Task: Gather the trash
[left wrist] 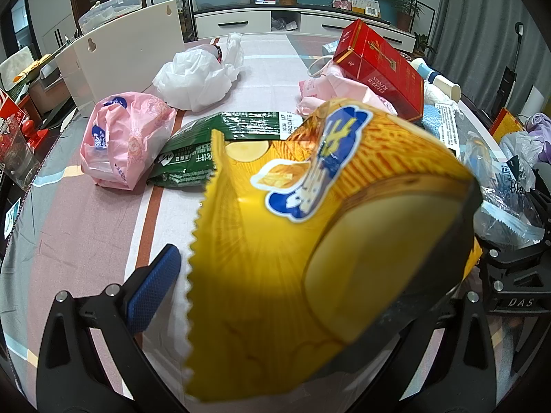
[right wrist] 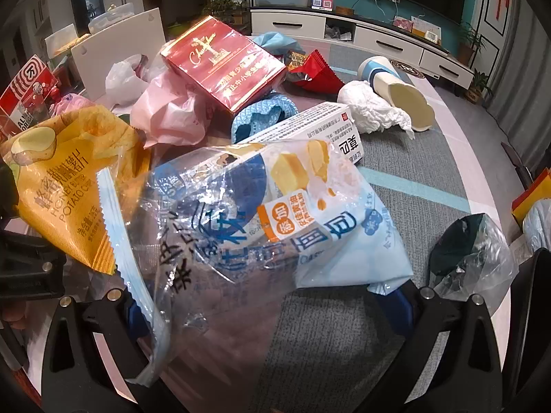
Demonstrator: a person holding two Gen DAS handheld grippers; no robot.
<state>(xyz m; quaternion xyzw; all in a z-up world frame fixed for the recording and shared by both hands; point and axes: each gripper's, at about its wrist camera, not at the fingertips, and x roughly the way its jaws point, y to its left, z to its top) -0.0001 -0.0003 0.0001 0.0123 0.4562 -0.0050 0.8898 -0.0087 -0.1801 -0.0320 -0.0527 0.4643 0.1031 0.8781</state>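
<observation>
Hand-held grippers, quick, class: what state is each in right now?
Left hand-held gripper: open, yellow chip bag between its fingers, not pinched.
Right hand-held gripper: open, clear bread bag lying between its fingers.

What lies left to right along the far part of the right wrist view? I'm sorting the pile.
White bag → red carton → red wrapper → crumpled tissue → paper cup.

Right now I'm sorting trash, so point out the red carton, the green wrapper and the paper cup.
red carton (left wrist: 382, 69), left wrist view, on its top face.
green wrapper (left wrist: 213, 144), left wrist view, on its middle.
paper cup (right wrist: 396, 93), right wrist view, on its side wall.
</observation>
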